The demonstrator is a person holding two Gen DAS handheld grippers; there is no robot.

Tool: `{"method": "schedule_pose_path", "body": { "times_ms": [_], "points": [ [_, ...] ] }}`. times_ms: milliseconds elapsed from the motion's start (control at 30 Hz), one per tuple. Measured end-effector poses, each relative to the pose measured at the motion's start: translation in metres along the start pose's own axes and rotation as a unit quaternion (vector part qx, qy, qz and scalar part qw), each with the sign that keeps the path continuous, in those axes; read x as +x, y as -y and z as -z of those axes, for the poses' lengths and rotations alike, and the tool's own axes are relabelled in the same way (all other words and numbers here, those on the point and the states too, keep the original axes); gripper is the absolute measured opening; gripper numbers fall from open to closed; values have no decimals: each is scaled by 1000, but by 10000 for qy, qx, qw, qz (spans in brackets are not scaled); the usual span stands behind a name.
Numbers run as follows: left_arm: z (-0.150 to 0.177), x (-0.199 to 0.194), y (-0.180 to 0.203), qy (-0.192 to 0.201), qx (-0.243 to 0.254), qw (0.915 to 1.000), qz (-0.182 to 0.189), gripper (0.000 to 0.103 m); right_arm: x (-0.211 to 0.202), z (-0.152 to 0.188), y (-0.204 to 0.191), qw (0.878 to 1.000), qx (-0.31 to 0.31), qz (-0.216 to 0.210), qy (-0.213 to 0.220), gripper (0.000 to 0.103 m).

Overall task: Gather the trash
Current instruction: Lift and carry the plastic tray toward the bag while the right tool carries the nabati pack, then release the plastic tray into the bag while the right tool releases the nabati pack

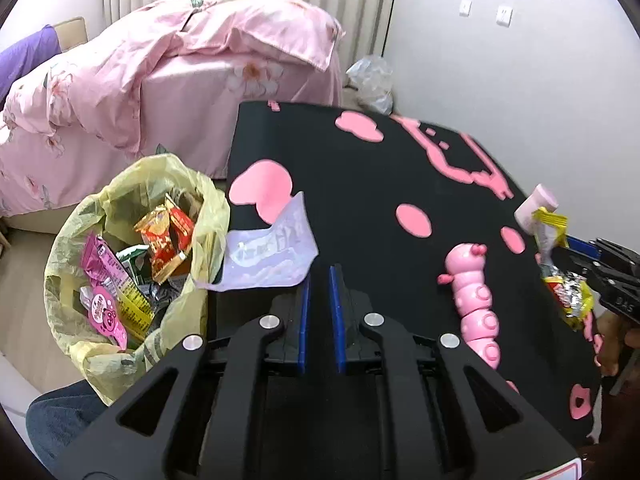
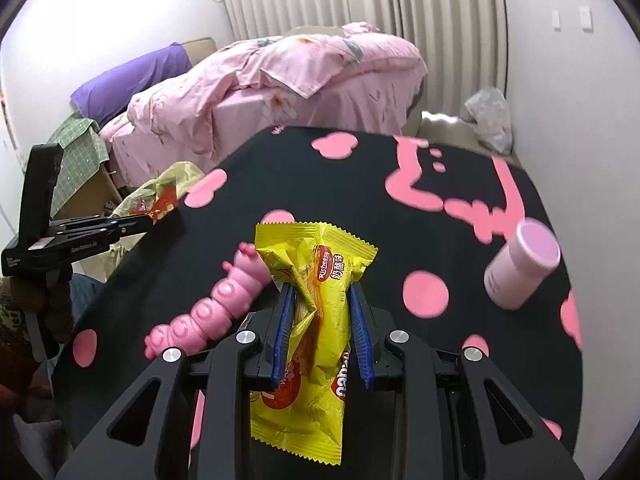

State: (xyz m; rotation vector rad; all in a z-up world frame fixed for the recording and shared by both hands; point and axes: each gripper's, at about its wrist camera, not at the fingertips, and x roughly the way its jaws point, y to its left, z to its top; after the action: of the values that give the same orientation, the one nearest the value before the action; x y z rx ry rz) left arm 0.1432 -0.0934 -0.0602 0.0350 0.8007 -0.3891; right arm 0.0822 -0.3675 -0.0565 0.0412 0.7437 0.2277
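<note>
Right wrist view shows the right gripper [image 2: 320,312] pinching a yellow snack wrapper [image 2: 316,300] between its blue pads; the crinkled foil carries a red oval logo and red print, and its serrated top edge fans out above the fingers while its lower end hangs below them. It is held over the near part of a black table [image 2: 360,184] patterned with pink shapes. Just left of the wrapper a pink caterpillar toy [image 2: 208,312] lies on the surface, and a pink cylindrical container [image 2: 520,264] lies tilted near the right edge.

Left wrist view shows the left gripper [image 1: 320,276] with its fingers pressed nearly together and nothing between them, over the table's left edge. A pale lilac wrapper [image 1: 272,256] lies at that edge, overhanging a yellow trash bag [image 1: 132,264] beside the table that holds red, pink and yellow wrappers.
</note>
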Motion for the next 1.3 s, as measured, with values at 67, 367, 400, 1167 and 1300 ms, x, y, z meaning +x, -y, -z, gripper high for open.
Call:
{"method": "schedule_pose_path", "body": {
  "times_ms": [67,367,400,1167,1300],
  "points": [
    [0,-5,-2,86,-4,9999,92,10,-2,-7,-7,9999,-107,59,46,27],
    [13,-33,-11,297,-78,9964,784,6,1,-13,-20,9996,-249,101,-30,27],
    [14,-36,-13,320,-123,9955,882,6,1,-13,-21,9996,-249,103,-34,27],
    [-2,-42,-102,653,-1239,9894,-372,2,31,-81,-82,9946,-826,-588,231,27],
    [1,-71,-159,923,-1764,9737,-1104,2,57,-117,-129,9875,-1223,-942,310,27]
  ]
}}
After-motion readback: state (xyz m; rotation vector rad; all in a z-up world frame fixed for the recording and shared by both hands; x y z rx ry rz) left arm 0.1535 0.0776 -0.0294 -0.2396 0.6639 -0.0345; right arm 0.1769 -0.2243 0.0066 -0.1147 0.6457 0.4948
